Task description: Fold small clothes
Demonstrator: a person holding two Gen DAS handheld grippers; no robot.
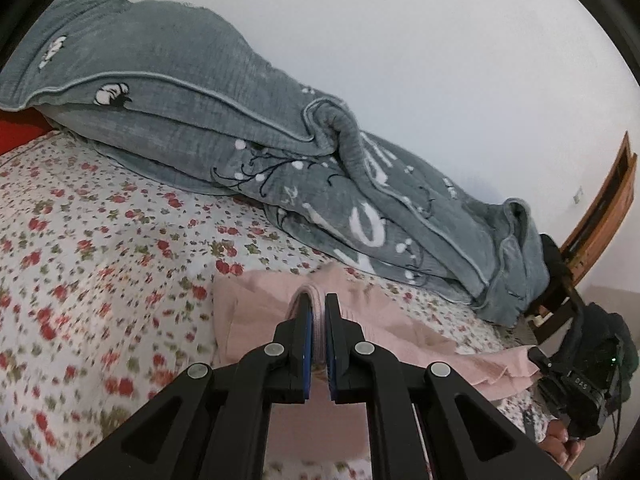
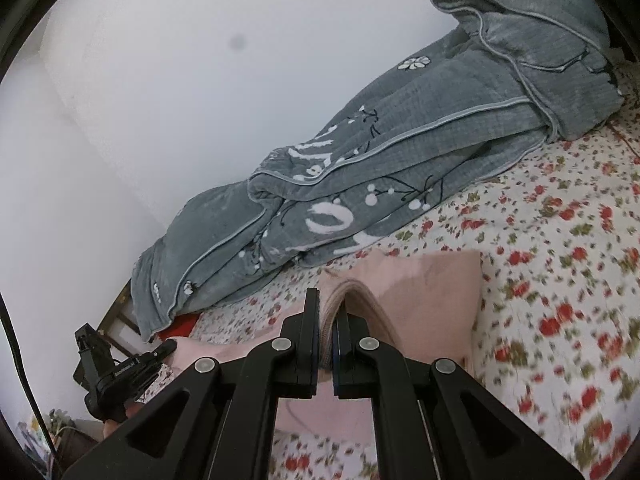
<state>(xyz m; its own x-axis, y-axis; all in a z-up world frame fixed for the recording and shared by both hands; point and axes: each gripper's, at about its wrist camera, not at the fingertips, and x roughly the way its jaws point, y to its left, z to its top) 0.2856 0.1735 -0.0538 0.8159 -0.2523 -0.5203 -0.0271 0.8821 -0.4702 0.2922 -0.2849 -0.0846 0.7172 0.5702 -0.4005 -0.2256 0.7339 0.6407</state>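
A small pale pink garment (image 1: 256, 320) hangs stretched just above the flowered bedsheet (image 1: 100, 260). My left gripper (image 1: 318, 300) is shut on a bunched edge of it, the pink cloth pinched between the blue pads. In the right wrist view the same pink garment (image 2: 420, 300) spreads to the right, and my right gripper (image 2: 329, 300) is shut on another bunched edge of it. Each view shows the other gripper at the garment's far end: the right one (image 1: 536, 354) and the left one (image 2: 170, 346).
A rumpled grey quilt (image 1: 240, 140) with white flowers lies along the white wall at the back of the bed, also the grey quilt (image 2: 400, 160) in the right wrist view. A wooden bed frame (image 1: 608, 216) shows at the far right. A hand (image 1: 560, 440) holds the right gripper.
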